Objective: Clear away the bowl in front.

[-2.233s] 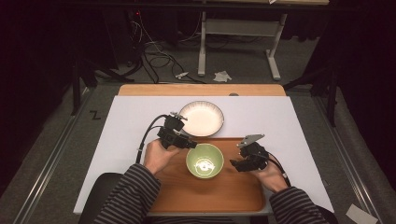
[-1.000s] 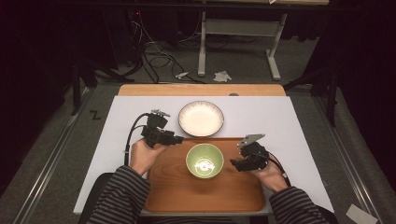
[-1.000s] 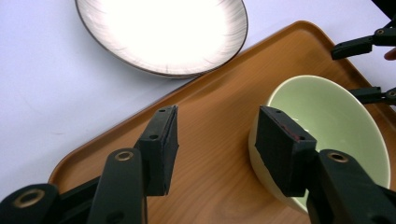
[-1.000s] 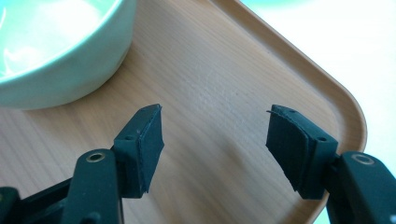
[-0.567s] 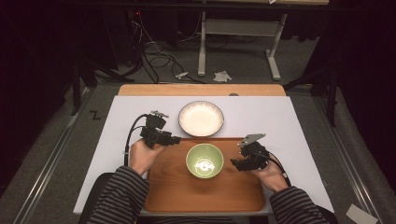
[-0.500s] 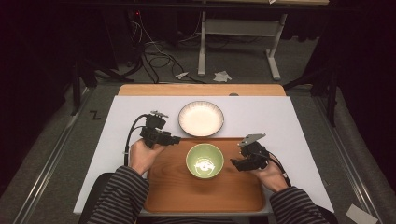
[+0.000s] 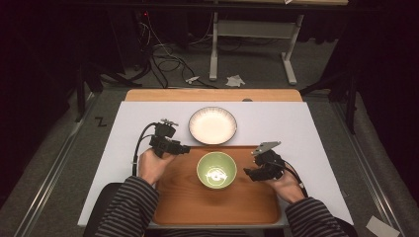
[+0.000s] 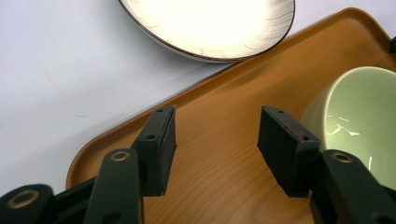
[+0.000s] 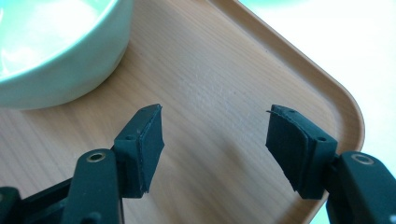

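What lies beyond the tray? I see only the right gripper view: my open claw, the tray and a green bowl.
Observer: An empty white plate lies on the white sheet, just past the far edge of the tray.
Operator: And on the other side, is anything held?
Observer: No. The left claw is open above the tray, and the green bowl is beside it, not between its jaws.

Green bowl [image 7: 216,169]: glossy pale green, upright, empty, sits on wooden tray [image 7: 217,207] toward its far edge, roughly centred. White plate [image 7: 212,125]: round, dark rim, flat on the white table cover, just beyond the tray's far edge, apart from bowl.
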`<state>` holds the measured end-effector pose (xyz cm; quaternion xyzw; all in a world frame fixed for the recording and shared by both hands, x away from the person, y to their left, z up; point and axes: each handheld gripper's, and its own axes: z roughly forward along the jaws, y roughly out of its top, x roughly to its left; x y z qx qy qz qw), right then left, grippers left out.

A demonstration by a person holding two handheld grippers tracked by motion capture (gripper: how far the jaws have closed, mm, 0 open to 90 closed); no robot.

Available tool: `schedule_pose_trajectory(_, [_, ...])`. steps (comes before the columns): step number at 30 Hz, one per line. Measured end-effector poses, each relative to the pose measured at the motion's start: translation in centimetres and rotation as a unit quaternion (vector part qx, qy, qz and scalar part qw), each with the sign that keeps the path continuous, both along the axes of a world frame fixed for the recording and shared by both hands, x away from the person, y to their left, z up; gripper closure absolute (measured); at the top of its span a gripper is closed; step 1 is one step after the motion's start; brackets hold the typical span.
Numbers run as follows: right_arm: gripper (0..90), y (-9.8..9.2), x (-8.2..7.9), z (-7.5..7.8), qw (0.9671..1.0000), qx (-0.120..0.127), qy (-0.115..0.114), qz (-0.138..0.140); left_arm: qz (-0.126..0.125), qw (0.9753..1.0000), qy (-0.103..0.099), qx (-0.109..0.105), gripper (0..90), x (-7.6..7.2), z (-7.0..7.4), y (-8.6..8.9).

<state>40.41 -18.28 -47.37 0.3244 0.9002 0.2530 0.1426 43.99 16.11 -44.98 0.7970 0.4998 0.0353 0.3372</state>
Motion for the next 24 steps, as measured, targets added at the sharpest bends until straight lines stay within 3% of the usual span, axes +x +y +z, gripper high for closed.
schedule_pose_trajectory(12, [37.9,0.0,0.0,0.0,1.0,0.003,0.0,-0.003,0.004,0.9999,0.002,0.009,46.3,0.3,-0.9,-0.4])
schedule_pose_trajectory(24, [34.0,-0.6,0.3,0.3,0.9993,0.016,-0.005,-0.034,0.01,0.9997,0.006,0.02,44.9,0.6,-2.0,-0.5])
